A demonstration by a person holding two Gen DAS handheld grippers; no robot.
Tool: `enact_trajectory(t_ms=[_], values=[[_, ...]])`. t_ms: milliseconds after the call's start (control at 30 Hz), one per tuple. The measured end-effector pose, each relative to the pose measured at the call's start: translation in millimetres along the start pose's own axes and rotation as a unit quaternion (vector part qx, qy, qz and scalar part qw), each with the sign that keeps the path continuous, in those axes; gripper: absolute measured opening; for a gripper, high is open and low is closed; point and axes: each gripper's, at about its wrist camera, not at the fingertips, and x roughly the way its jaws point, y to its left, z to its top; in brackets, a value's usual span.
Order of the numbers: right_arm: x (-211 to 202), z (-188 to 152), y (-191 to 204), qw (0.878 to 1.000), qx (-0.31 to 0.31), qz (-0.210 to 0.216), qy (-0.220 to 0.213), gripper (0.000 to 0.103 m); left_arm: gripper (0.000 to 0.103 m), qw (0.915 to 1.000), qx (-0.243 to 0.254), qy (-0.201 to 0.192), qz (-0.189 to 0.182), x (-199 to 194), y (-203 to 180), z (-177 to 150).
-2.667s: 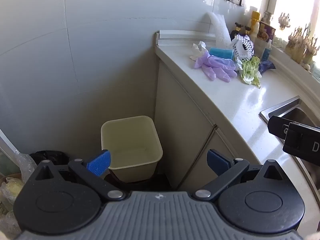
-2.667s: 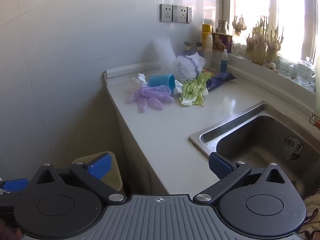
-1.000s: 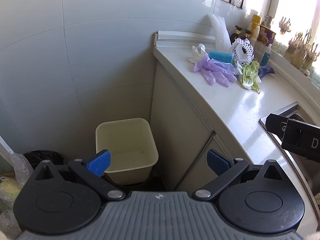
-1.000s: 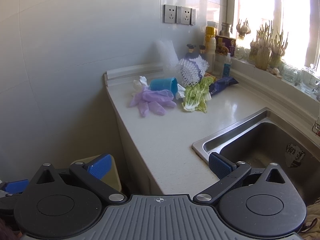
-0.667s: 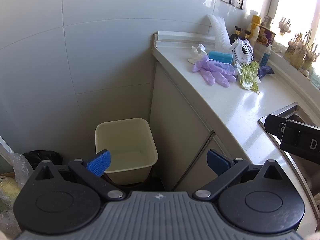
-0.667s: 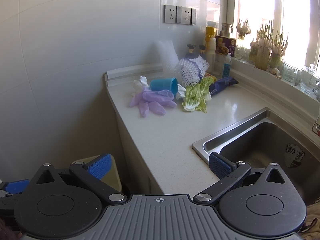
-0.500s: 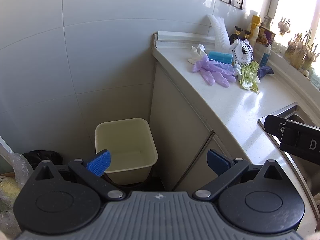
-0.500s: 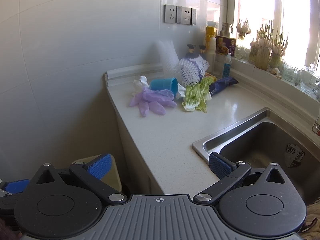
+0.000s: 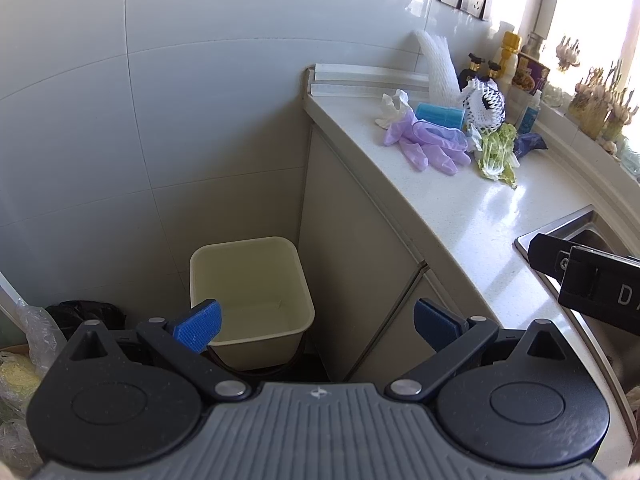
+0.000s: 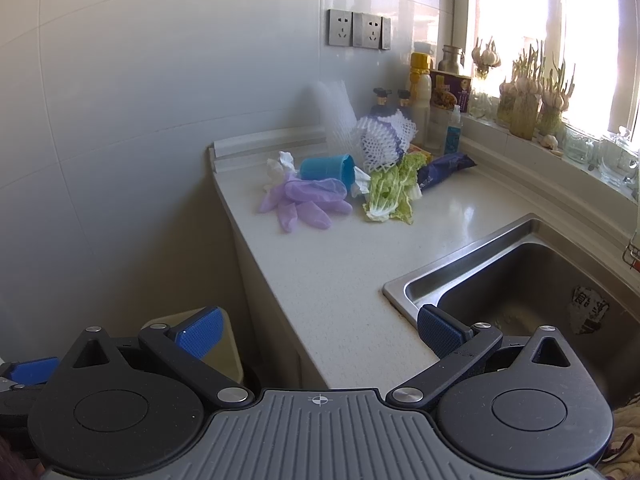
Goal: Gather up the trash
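Observation:
Trash lies at the far end of the white counter (image 10: pixel 340 264): purple gloves (image 10: pixel 308 200), a blue cup (image 10: pixel 326 167) on its side, crumpled white tissue (image 10: pixel 280 164), a cabbage leaf (image 10: pixel 390 194), white foam netting (image 10: pixel 384 140) and a dark blue wrapper (image 10: pixel 444 170). The same pile shows in the left wrist view, with the gloves (image 9: pixel 428 142) nearest. A cream bin (image 9: pixel 250 292) stands on the floor beside the cabinet. My left gripper (image 9: pixel 316 324) is open and empty above the bin. My right gripper (image 10: pixel 318 330) is open and empty over the counter's near edge.
A steel sink (image 10: pixel 532 280) is set in the counter at the right. Bottles (image 10: pixel 420 92) and sprouting garlic (image 10: pixel 528 92) line the window sill. Plastic bags (image 9: pixel 28 340) lie on the floor left of the bin. The right gripper's body (image 9: pixel 592 284) shows at the right edge.
Both views have shifted slightly since 2.7 s ago; in the last second almost nothing has moved. Both grippers stay open and empty.

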Motion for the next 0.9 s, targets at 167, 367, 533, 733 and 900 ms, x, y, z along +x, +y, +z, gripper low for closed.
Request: enact_trajectory(t_ms=[167, 367, 533, 733, 900], values=[[0, -1, -1, 1.000, 0.001, -0.001, 0.000, 0.103, 0.103, 1.0000, 0.000, -0.002, -0.001, -2, -1, 1], [0, -2, -1, 1.000, 0.003, -0.001, -0.001, 0.103, 0.103, 1.0000, -0.001, -0.004, 0.000, -3, -2, 1], [2, -4, -3, 1.000, 0.003, -0.001, 0.001, 0.103, 0.103, 1.0000, -0.001, -0.004, 0.001, -1, -4, 1], [17, 3, -9, 1.000, 0.000, -0.009, -0.004, 0.103, 0.103, 0.9998, 0.006, -0.014, -0.012, 8, -6, 6], [49, 16, -19, 1.000, -0.013, -0.020, -0.017, 0.103, 0.103, 0.9949, 0.054, -0.082, -0.027, 17, -20, 20]])
